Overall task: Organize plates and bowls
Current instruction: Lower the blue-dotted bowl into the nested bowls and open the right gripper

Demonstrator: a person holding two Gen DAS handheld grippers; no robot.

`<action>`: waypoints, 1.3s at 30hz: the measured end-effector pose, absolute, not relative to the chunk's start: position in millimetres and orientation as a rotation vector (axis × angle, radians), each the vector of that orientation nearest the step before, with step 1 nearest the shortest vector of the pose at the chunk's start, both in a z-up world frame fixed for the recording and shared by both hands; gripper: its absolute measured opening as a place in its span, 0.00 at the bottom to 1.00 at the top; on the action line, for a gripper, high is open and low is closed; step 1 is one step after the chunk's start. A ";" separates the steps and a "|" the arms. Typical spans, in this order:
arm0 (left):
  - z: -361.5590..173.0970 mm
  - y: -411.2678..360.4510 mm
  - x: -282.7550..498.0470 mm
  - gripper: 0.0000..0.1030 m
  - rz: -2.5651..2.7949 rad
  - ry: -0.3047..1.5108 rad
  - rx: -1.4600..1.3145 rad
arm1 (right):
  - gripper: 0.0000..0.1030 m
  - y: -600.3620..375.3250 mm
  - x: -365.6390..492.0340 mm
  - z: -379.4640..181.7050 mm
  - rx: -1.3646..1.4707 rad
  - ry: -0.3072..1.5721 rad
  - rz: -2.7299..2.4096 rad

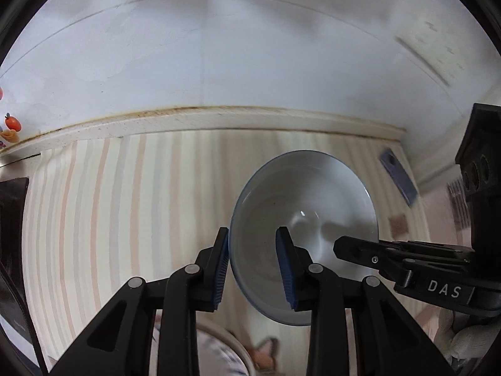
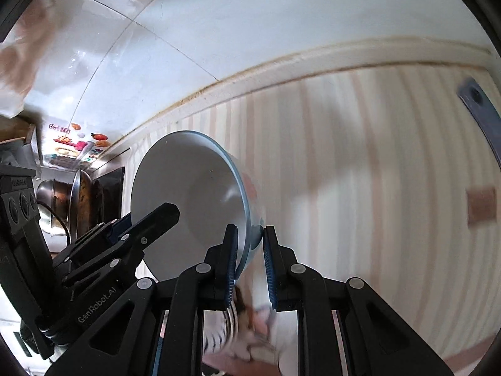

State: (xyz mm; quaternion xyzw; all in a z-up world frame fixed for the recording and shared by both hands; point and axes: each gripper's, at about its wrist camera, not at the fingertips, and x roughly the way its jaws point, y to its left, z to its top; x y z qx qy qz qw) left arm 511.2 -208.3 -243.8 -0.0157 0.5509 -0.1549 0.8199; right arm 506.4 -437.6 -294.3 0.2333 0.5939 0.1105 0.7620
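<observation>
Bowl (image 1: pixel 300 219) (image 2: pixel 191 197): white inside, pale blue rim and outer wall, empty, glossy. Tilted on its side, mouth facing left wrist camera, above striped cloth. Rim pinched at two opposite spots. Second dish, patterned, blurred, low in frame (image 1: pixel 225 354); type unclear.

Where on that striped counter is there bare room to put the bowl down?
The bowl, gripped by both the left gripper and the right gripper, has bare striped counter to its left, up to the wall ledge. It is crowded below, by the patterned plate, and at far left by the pots.
</observation>
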 end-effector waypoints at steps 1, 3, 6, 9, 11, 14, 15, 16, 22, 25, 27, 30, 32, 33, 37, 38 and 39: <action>-243.5 -214.4 507.0 0.26 -0.338 1.177 -0.031 | 0.18 -439.4 496.8 -291.8 0.513 1.290 0.234; -239.2 -220.9 487.3 0.26 -0.367 1.180 -0.027 | 0.18 -446.8 469.3 -286.3 0.526 1.281 0.214; -234.4 -236.0 465.7 0.26 -0.405 1.183 -0.008 | 0.17 -457.0 436.0 -282.3 0.545 1.273 0.191; -232.9 -251.8 442.7 0.26 -0.439 1.190 0.018 | 0.18 -466.7 404.1 -281.1 0.561 1.267 0.163; -233.6 -260.0 429.0 0.26 -0.459 1.197 0.029 | 0.18 -473.3 383.5 -282.1 0.568 1.267 0.145; -238.9 -271.3 412.6 0.26 -0.488 1.213 0.046 | 0.18 -484.9 357.2 -289.2 0.584 1.274 0.122; -241.9 -274.8 408.2 0.26 -0.496 1.219 0.052 | 0.17 -487.7 351.0 -292.8 0.589 1.278 0.115; -244.8 -277.7 404.8 0.26 -0.500 1.224 0.056 | 0.18 -490.8 344.2 -297.1 0.594 1.282 0.109; -269.4 -291.4 399.0 0.26 -0.507 1.259 0.092 | 0.18 -495.9 330.8 -321.8 0.608 1.309 0.077; -281.3 -298.3 397.5 0.26 -0.505 1.279 0.115 | 0.18 -498.2 329.7 -334.0 0.611 1.326 0.065; -289.2 -302.7 397.1 0.26 -0.504 1.294 0.134 | 0.18 -499.2 331.0 -339.4 0.610 1.335 0.061; -297.3 -307.7 396.2 0.26 -0.502 1.306 0.158 | 0.18 -499.7 331.1 -347.8 0.607 1.350 0.055; -301.3 -310.5 396.7 0.26 -0.501 1.311 0.168 | 0.18 -500.0 330.8 -352.8 0.608 1.359 0.052; -303.2 -311.1 396.9 0.26 -0.499 1.315 0.170 | 0.18 -499.9 330.7 -354.9 0.609 1.364 0.052; -307.9 -312.8 397.4 0.26 -0.499 1.325 0.177 | 0.18 -501.5 332.3 -359.5 0.608 1.374 0.049; -308.2 -313.2 397.4 0.26 -0.499 1.324 0.179 | 0.18 -502.8 333.6 -359.4 0.610 1.376 0.050; -308.5 -313.5 397.6 0.26 -0.502 1.321 0.183 | 0.18 -502.1 334.1 -358.5 0.612 1.378 0.050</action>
